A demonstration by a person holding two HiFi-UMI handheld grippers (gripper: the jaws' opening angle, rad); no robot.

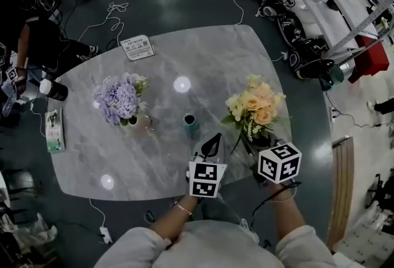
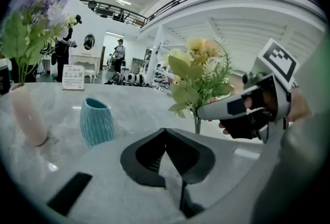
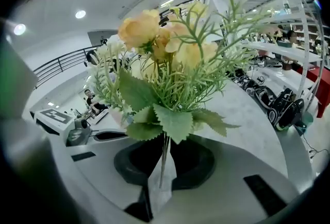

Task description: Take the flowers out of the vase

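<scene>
My right gripper (image 3: 161, 160) is shut on the thin green stems of a yellow bouquet (image 3: 165, 58). In the head view that bouquet (image 1: 255, 105) stands upright over the table's front right, above the right gripper (image 1: 255, 140). Just left of it my left gripper (image 1: 215, 137) is shut with nothing in it; its jaws (image 2: 165, 134) meet at the tips. A small teal vase (image 1: 189, 123) stands beyond the left gripper, also seen as the teal vase (image 2: 97, 121) in the left gripper view. Purple flowers (image 1: 119, 98) sit in a pale pink vase (image 2: 28, 115) at the left.
The grey marble table (image 1: 203, 57) carries a white placard (image 1: 138, 47) at the back, a booklet (image 1: 54, 129) and a black-and-white bottle (image 1: 53, 89) at the left edge. A person (image 1: 37, 20) sits beyond the left edge. Cables lie on the floor.
</scene>
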